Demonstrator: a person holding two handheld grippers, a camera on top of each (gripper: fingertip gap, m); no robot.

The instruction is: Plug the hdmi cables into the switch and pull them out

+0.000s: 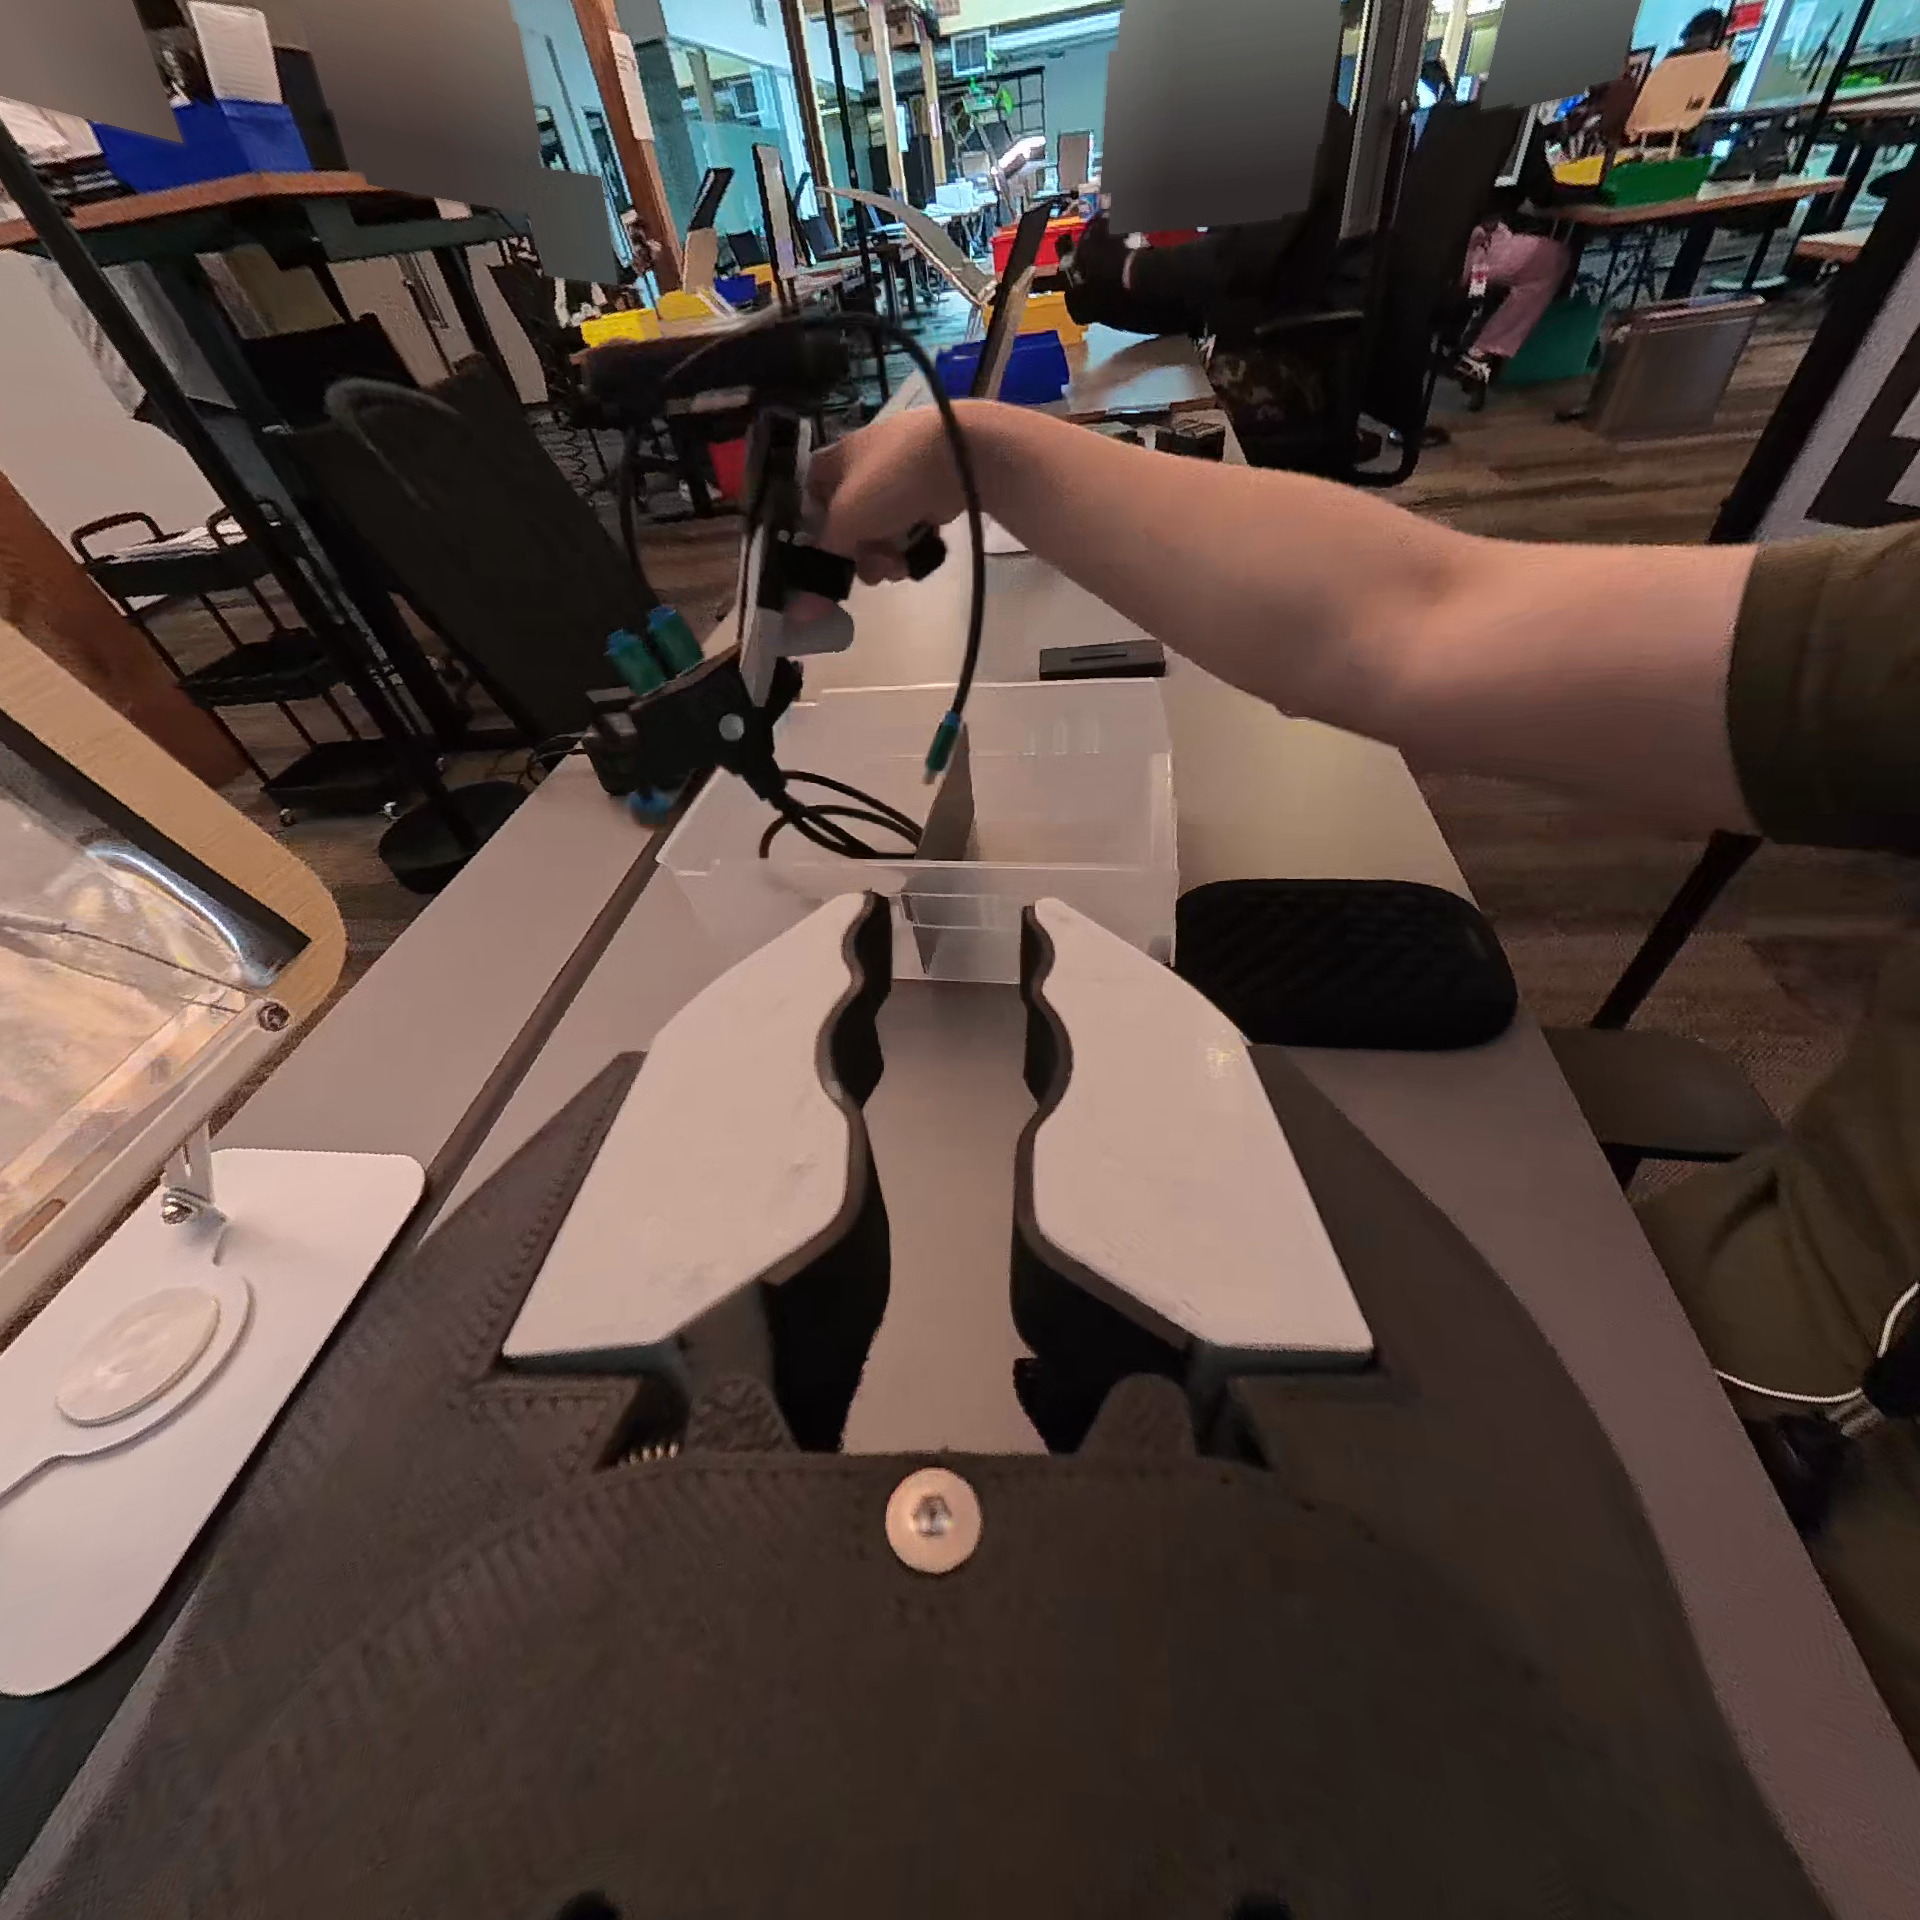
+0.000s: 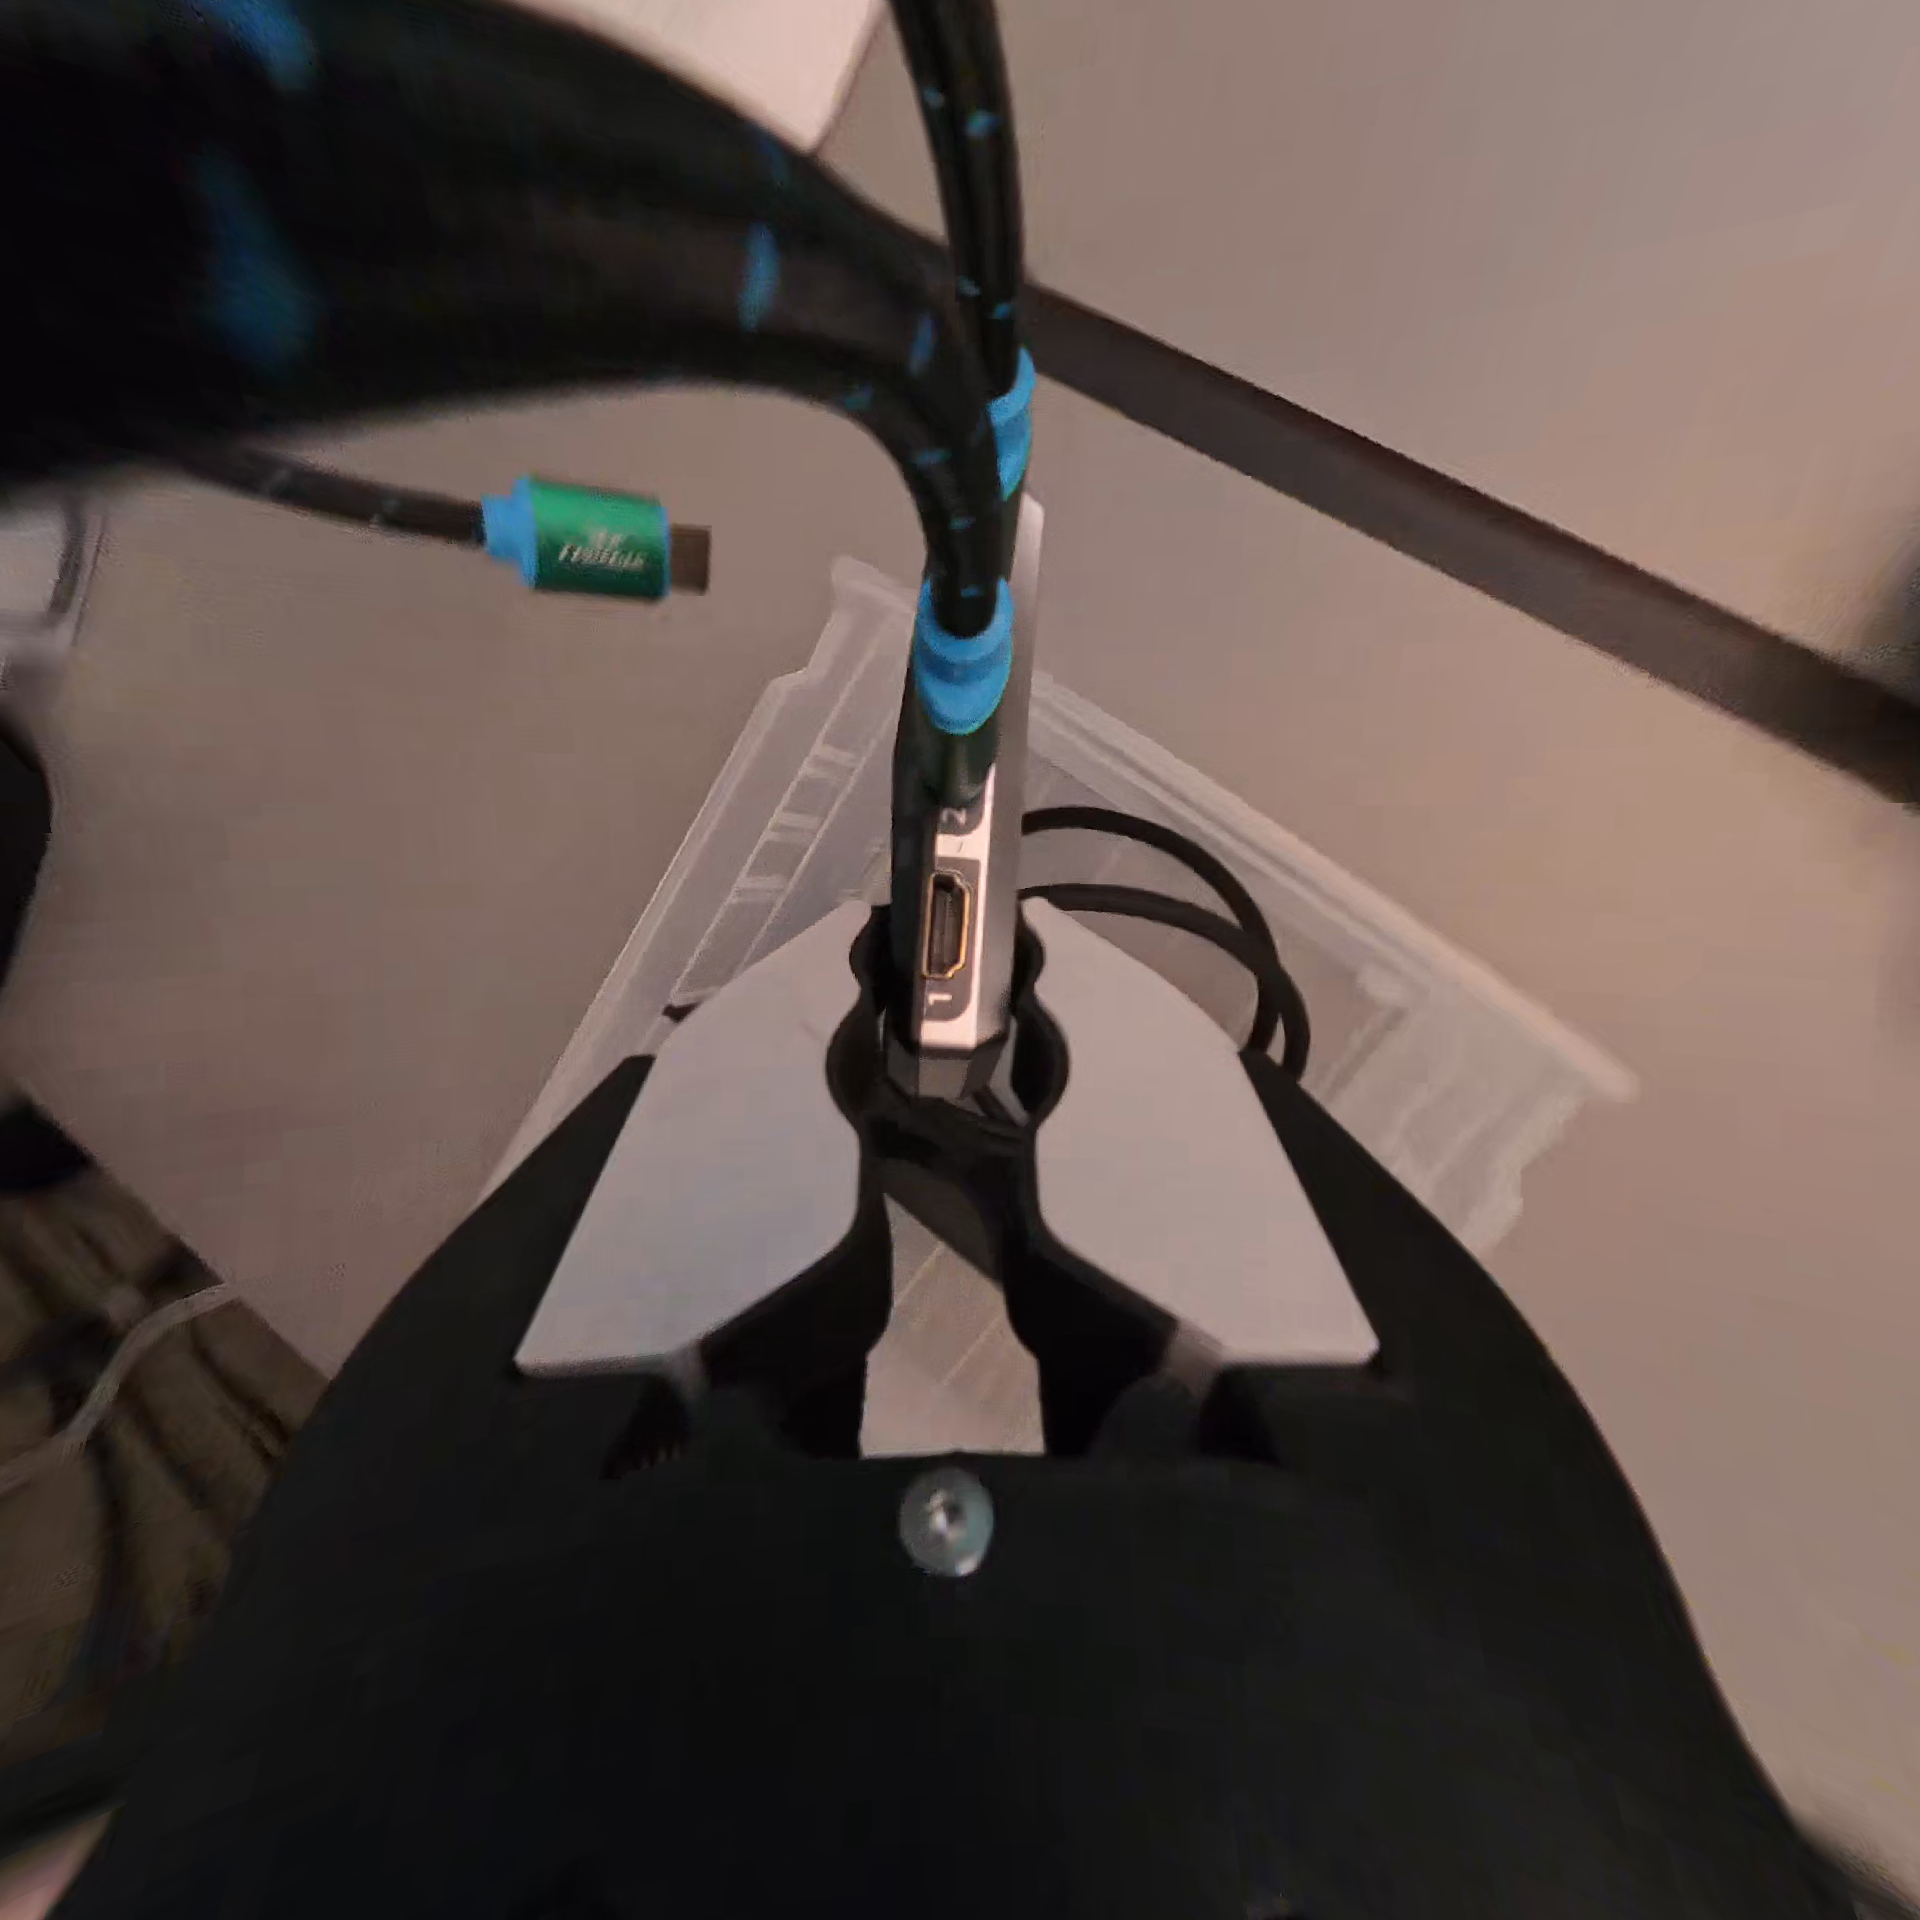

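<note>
Your right gripper (image 2: 951,997) is clamped on the switch (image 2: 961,914), a slim silver-and-black box that stands up between the two fingers, so the jaws are nearly together with only the switch's thickness between them. One braided black-and-blue cable (image 2: 951,582) is plugged into the upper port of the switch, its blue collar sitting just above the socket. The port below it is bare, its gold-rimmed opening facing the camera. A second cable end, a green plug (image 2: 597,540) with a blue collar, hangs free in the air to the left, well apart from the switch. Below the gripper sits a clear plastic bin (image 2: 1351,997) with thin black cord coiled inside it, resting on the grey table (image 2: 1455,520).

Your left gripper (image 1: 956,935) holds nothing: its jaws stand open with a clear gap between the white fingers, and it hovers low over the table (image 1: 1320,821), pointing at the near wall of the clear bin (image 1: 1049,821). From this side you see your right hand (image 1: 883,499) farther off, raised above the far left corner of the bin, with a black cable (image 1: 966,540) looping over it and its green plug dangling over the bin. A black mesh pad (image 1: 1340,961) lies just right of the bin.
</note>
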